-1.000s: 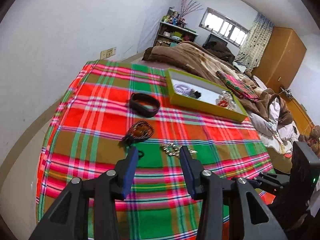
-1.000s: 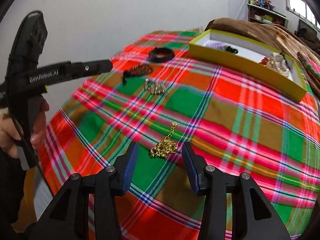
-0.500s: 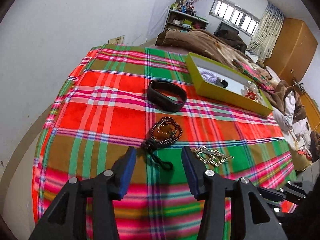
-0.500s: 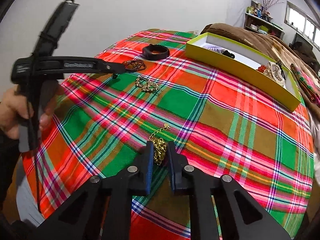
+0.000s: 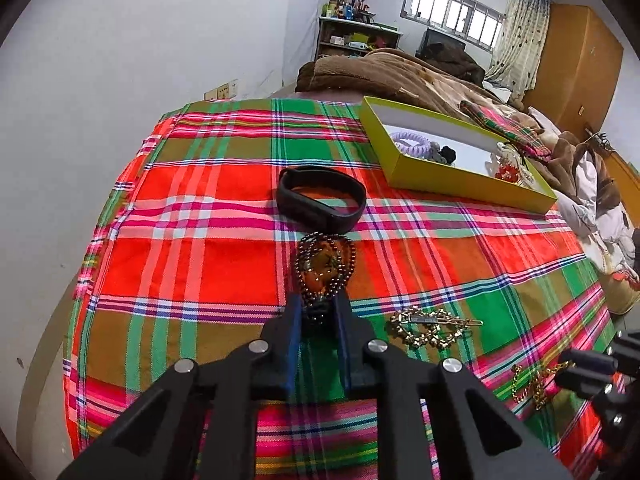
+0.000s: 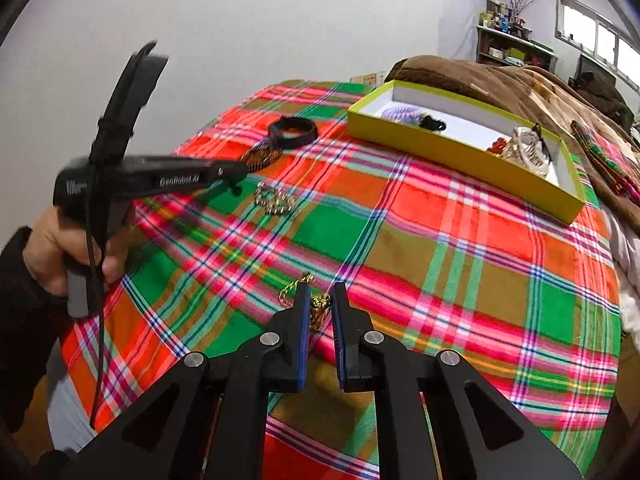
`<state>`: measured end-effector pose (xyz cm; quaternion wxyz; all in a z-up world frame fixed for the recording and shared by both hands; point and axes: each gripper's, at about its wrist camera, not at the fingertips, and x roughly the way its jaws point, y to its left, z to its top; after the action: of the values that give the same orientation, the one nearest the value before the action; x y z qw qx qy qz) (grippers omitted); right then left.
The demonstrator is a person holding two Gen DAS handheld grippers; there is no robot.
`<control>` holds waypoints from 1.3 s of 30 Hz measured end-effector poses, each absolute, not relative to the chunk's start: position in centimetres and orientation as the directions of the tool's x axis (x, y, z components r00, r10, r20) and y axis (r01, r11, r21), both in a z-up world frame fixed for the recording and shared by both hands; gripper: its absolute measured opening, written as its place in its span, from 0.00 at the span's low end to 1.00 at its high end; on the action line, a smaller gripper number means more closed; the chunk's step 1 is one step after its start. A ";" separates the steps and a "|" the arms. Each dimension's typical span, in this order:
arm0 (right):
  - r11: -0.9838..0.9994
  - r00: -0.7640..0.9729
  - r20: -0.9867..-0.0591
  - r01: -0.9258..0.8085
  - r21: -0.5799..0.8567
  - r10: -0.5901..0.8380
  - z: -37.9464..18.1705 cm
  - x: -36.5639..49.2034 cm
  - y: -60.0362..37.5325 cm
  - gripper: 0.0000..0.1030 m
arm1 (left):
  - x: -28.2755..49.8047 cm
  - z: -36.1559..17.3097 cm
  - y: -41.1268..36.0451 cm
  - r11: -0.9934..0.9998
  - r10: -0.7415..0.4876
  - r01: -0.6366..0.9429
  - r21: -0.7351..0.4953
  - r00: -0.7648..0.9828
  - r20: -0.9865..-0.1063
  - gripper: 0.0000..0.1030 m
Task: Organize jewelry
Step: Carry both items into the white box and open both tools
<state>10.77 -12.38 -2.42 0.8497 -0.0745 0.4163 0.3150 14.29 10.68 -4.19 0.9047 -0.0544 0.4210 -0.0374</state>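
Observation:
My left gripper (image 5: pixel 317 304) is shut on the dark tassel end of a brown bead bracelet (image 5: pixel 325 266) lying on the plaid cloth; it also shows in the right wrist view (image 6: pixel 262 157). My right gripper (image 6: pixel 320 300) is shut on a gold chain (image 6: pixel 318 306), also seen in the left wrist view (image 5: pixel 534 378). A black band (image 5: pixel 322 197) lies beyond the beads. A gold link bracelet (image 5: pixel 430 326) lies to the right of the left gripper. The yellow-green box (image 5: pixel 468 178) holds a lilac hair tie (image 5: pixel 412 143) and other pieces.
The plaid cloth (image 5: pixel 200 256) covers the table, with a white wall on the left. A brown blanket (image 5: pixel 384 76) and bedding lie behind and right of the box. The person's hand (image 6: pixel 52 248) holds the left gripper's handle.
My left gripper moved forward and closed on the bead bracelet's tassel. My right gripper stayed closed on the gold chain, which now sits a little higher between the fingers.

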 end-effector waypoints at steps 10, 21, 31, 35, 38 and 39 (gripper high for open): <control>0.788 0.487 -0.712 -0.597 0.152 0.506 0.5 11.5 -13.5 0.10 | 12.7 -1.5 11.0 0.986 -0.129 0.017 -0.165 0.703 -0.699 0.15; 0.791 0.544 -0.666 -0.601 0.114 0.510 4.0 13.0 -14.1 0.10 | 12.6 3.7 9.7 0.975 -0.197 0.084 -0.208 0.762 -0.617 0.15; 0.800 0.596 -0.624 -0.595 0.079 0.505 7.4 16.9 -14.3 0.10 | 15.2 5.4 7.7 0.966 -0.245 0.140 -0.216 0.762 -0.599 0.15; 0.811 0.612 -0.614 -0.580 0.079 0.498 8.2 18.9 -14.6 0.10 | 16.7 6.0 6.7 0.964 -0.261 0.170 -0.205 0.758 -0.598 0.15; 0.819 0.618 -0.614 -0.568 0.084 0.491 8.4 20.6 -14.9 0.10 | 18.1 6.4 6.0 0.959 -0.280 0.191 -0.210 0.755 -0.593 0.15; 0.822 0.619 -0.617 -0.564 0.082 0.486 8.3 21.3 -14.9 0.10 | 18.6 6.4 5.8 0.958 -0.284 0.196 -0.209 0.753 -0.593 0.15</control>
<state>21.34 -14.88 8.35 0.8978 -0.0598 0.3239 0.2923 18.64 5.79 6.44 0.9339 -0.0667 0.3269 -0.1285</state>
